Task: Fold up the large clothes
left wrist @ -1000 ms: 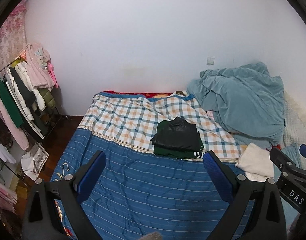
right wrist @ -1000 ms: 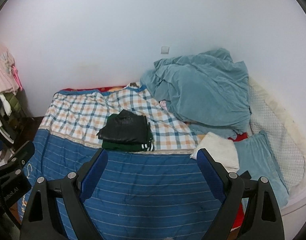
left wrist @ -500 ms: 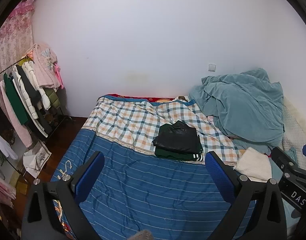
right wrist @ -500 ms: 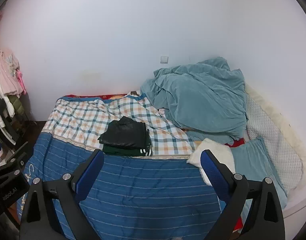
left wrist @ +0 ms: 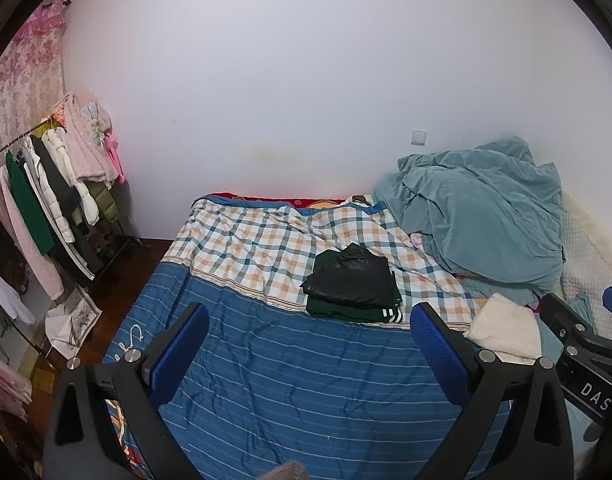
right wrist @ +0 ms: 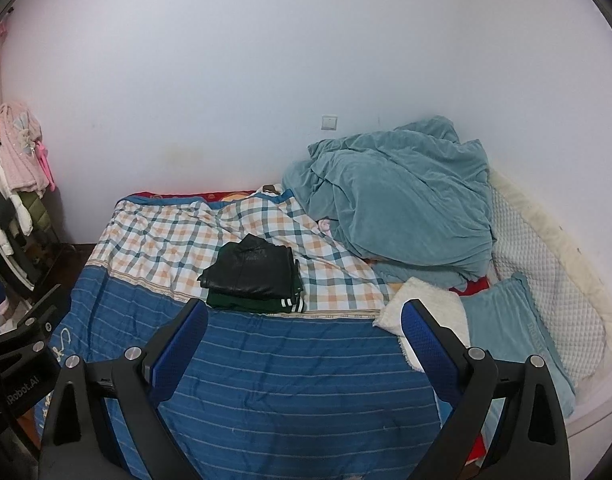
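Note:
A folded stack of clothes, a black garment [left wrist: 352, 278] on a dark green one with white stripes [left wrist: 358, 311], lies in the middle of the bed; it also shows in the right wrist view [right wrist: 251, 274]. My left gripper [left wrist: 308, 328] is open and empty, held above the blue striped bedcover [left wrist: 289, 376] in front of the stack. My right gripper [right wrist: 303, 326] is open and empty, also well short of the stack. The right gripper's body shows at the right edge of the left wrist view [left wrist: 586, 356].
A rumpled teal blanket [right wrist: 398, 200] is piled at the bed's far right. A white fluffy cloth [right wrist: 426, 312] and a teal pillow [right wrist: 510, 320] lie at the right. A rack of hanging clothes [left wrist: 53, 200] stands left of the bed. A wall runs behind.
Both grippers have drawn back and risen a little; the bed and stack look smaller and lower in both views. Both stay open and empty.

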Demonstrator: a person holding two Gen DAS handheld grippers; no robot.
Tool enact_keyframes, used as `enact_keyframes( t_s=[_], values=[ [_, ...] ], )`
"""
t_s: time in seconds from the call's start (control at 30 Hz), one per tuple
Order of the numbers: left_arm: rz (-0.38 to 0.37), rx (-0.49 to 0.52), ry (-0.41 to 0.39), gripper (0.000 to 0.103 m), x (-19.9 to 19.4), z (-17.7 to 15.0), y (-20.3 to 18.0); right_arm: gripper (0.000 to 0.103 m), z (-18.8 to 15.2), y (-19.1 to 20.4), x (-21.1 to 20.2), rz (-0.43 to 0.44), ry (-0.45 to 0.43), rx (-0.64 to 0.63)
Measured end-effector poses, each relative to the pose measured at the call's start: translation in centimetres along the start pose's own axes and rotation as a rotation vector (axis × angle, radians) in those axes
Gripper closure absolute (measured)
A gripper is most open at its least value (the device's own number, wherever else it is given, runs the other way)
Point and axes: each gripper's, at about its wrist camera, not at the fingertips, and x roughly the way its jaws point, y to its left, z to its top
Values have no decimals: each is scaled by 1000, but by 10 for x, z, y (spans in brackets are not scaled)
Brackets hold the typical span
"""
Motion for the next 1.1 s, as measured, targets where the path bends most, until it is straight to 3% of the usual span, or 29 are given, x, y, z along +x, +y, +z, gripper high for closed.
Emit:
enact_keyframes(
  t_s=[1.1],
  values=[
    [-33, 21, -19, 0, -22, -4, 3, 4, -8, 1, -10, 19, 8, 2]
  ],
)
